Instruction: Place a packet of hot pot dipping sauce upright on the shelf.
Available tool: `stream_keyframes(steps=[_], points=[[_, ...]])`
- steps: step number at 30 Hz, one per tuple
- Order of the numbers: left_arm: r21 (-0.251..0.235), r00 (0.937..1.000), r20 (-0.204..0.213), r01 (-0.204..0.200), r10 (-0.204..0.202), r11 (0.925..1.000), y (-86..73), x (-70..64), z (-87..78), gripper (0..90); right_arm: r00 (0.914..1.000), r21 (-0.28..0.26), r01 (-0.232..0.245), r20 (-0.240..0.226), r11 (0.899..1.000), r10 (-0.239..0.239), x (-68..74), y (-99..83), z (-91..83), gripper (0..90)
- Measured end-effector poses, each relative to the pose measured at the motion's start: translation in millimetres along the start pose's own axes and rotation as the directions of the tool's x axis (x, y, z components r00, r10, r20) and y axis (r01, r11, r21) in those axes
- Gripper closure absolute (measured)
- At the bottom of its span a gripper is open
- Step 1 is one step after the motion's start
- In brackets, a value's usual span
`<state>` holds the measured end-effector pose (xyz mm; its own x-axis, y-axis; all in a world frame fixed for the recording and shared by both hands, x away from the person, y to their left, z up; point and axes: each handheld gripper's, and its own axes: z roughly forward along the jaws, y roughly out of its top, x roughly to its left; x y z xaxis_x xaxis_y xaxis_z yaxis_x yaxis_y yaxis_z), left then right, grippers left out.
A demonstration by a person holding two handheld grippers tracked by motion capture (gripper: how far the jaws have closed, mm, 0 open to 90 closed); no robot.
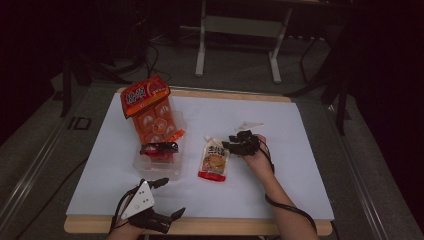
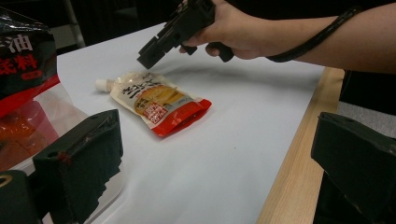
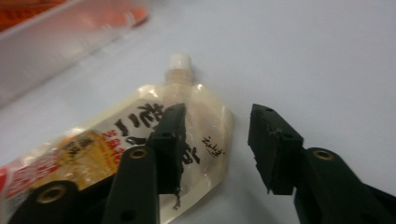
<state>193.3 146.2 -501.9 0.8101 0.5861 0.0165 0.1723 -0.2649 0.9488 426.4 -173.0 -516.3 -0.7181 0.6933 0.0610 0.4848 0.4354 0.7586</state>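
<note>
White paper covers the counter (image 1: 300,200), and a spouted pouch (image 1: 214,161) is seen lying flat on it, just right of a clear tub (image 1: 176,172). The right tongs (image 1: 235,146) are held apart at the pouch's upper right edge, one jaw over its printed face and the other past its edge; nothing is gripped. The left tongs (image 1: 172,199) are kept wide apart and empty below the tub, near the counter's front edge. An orange packet (image 1: 148,107) is already stood in the tub. The pouch is judged not yet grasped; closing, lifting and placing are all left.
</note>
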Motion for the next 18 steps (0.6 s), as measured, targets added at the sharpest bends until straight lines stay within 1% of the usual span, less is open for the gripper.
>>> stream_keyframes(steps=[4,6,7,9,12,15,16,18], points=[[-0.003,0.9999,0.002,0.014,-0.014,0.9999,-1.7,1.7,-1.2,2.8,0.9999,0.015,-0.017,-0.002,1.000,0.017,-4.2,-4.4,9.1,55.2],[-0.001,0.9999,0.002,0.013,-0.013,0.9999,-2.1,1.9,-1.1,2.8,0.9998,0.024,-0.016,0.007,1.000,0.016,-4.6,-5.6,12.5,55.4],[0.000,0.9999,0.005,0.013,-0.013,0.9999,-2.4,1.8,-0.9,2.7,0.9997,0.026,-0.023,0.004,0.999,0.023,-5.3,-5.9,14.1,55.7],[0.007,0.9999,0.008,0.008,-0.008,0.9999,-3.1,1.2,0.1,2.8,0.9999,0.041,-0.013,0.011,0.999,0.013,-5.3,-6.6,16.8,57.9],[0.010,0.9999,0.012,0.006,-0.006,0.9999,-3.7,0.9,1.0,2.8,0.9995,0.047,-0.029,-0.008,0.998,0.029,-5.9,-7.5,19.1,60.9],[0.011,0.9999,0.011,0.006,-0.006,0.9999,-3.6,0.6,1.1,2.8,0.9997,0.057,-0.019,-0.014,0.998,0.020,-2.9,-7.4,20.4,63.5],[0.010,0.9999,0.011,0.006,-0.006,0.9999,-3.4,0.7,1.0,2.8,0.9995,0.063,-0.023,-0.020,0.998,0.024,-2.2,-7.4,20.7,64.1],[0.008,0.9999,0.010,0.009,-0.009,0.9999,-3.2,0.7,0.6,2.8,0.9998,0.064,-0.011,-0.014,0.998,0.012,0.0,-7.5,20.9,65.5]])
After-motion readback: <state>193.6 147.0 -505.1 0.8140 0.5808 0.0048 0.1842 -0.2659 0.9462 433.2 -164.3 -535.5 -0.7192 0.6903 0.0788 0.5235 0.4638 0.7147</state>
